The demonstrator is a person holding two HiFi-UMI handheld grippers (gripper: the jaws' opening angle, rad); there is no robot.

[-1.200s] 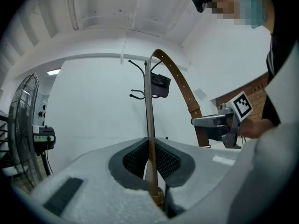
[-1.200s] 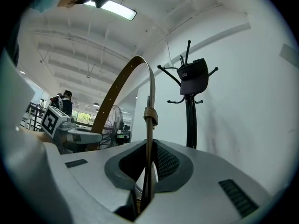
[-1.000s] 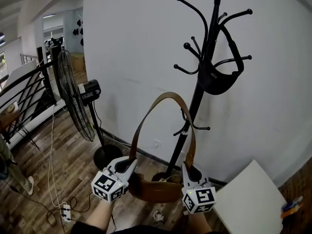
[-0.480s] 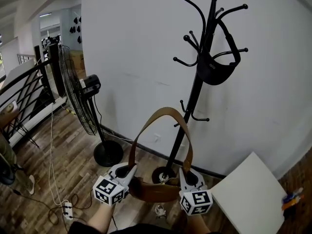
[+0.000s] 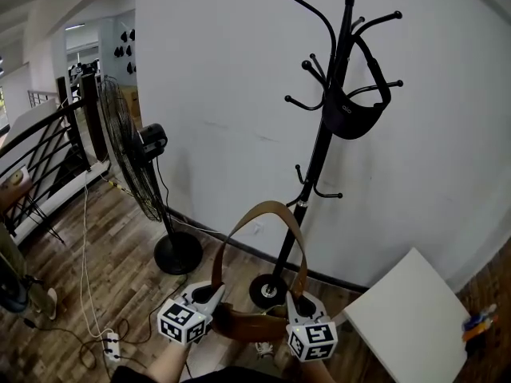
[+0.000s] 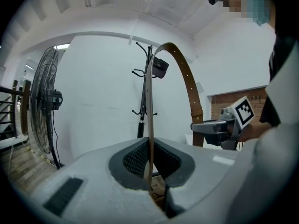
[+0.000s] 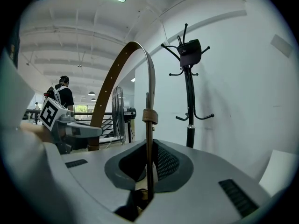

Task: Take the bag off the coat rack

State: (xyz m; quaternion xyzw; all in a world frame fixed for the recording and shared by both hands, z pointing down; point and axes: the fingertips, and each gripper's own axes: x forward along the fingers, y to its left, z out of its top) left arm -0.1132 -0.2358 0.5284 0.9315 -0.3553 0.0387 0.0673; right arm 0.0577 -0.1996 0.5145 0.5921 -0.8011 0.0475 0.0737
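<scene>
Wall (image 5: 215, 94) behind; bag (image 5: 251, 324) between both tongs (image 5: 214, 294) (image 5: 302, 302)

Rack (image 5: 322, 144) and fan (image 5: 131, 164) are standing ahead by the wall (image 5: 223, 94); bare floor (image 5: 239, 271) is lying between them; white panel (image 5: 403, 321) is blocking the right.

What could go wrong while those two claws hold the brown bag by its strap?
The left claw and right claw pinch only the thin strap, so the brown bag hanging between them might slip free. The strap's arch stands near the lower hooks of the coat rack and could snag there. A power strip and cable lie on the floor nearby, a possible trip hazard.
</scene>
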